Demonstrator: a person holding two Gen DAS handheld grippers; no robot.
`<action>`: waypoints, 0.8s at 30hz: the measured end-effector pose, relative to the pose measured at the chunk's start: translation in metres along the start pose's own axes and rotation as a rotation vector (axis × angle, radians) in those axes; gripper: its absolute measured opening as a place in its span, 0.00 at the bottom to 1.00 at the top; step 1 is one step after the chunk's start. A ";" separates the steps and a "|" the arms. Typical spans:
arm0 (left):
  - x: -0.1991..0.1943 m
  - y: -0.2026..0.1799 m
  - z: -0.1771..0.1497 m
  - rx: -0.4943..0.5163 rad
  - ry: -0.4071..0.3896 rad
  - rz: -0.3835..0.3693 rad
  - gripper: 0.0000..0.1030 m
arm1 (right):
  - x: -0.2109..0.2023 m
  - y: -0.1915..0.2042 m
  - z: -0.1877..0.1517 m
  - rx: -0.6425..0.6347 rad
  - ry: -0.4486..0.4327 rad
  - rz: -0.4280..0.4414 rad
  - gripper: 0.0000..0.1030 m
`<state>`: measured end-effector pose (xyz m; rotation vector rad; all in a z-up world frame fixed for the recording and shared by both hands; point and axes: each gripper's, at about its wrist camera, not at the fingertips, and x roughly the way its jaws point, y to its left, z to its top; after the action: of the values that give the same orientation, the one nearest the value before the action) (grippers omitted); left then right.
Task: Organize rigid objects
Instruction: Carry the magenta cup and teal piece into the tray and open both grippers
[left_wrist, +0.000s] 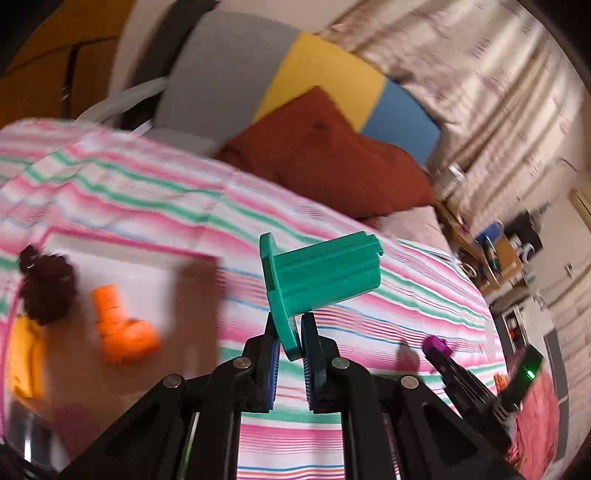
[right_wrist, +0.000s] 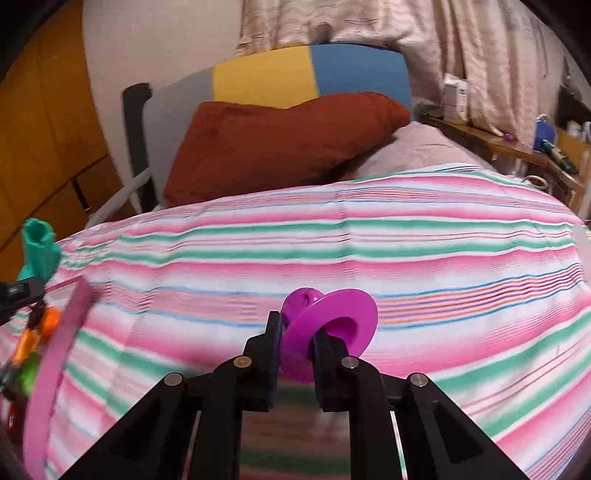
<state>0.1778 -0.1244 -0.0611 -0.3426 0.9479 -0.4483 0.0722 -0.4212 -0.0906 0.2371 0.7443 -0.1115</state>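
Between my left gripper's (left_wrist: 294, 341) fingers I pinch the flange of a green flanged part (left_wrist: 318, 276), held above the striped bedspread (left_wrist: 369, 314); my right gripper (right_wrist: 298, 334) clamps a purple flanged part (right_wrist: 332, 314). Left sits a pink-rimmed tray (left_wrist: 155, 258) holding an orange piece (left_wrist: 122, 328).

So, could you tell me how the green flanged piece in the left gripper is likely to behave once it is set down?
The green flanged piece looks like rigid plastic, so it probably keeps its shape. The left gripper pinches only its thin flange, so it may pivot. Laid on its round barrel on the soft striped bedspread, it could roll.
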 end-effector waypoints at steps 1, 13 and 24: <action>0.002 0.012 0.000 -0.036 0.018 -0.011 0.09 | -0.005 0.014 -0.001 -0.025 -0.001 0.024 0.15; 0.008 0.084 -0.007 -0.233 0.091 -0.028 0.29 | -0.043 0.140 0.004 -0.231 -0.019 0.225 0.15; -0.114 0.094 -0.046 -0.120 -0.197 0.050 0.45 | -0.030 0.228 -0.012 -0.263 0.104 0.420 0.15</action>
<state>0.1023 0.0099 -0.0502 -0.4623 0.7907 -0.3061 0.0842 -0.1970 -0.0388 0.1445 0.7892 0.3980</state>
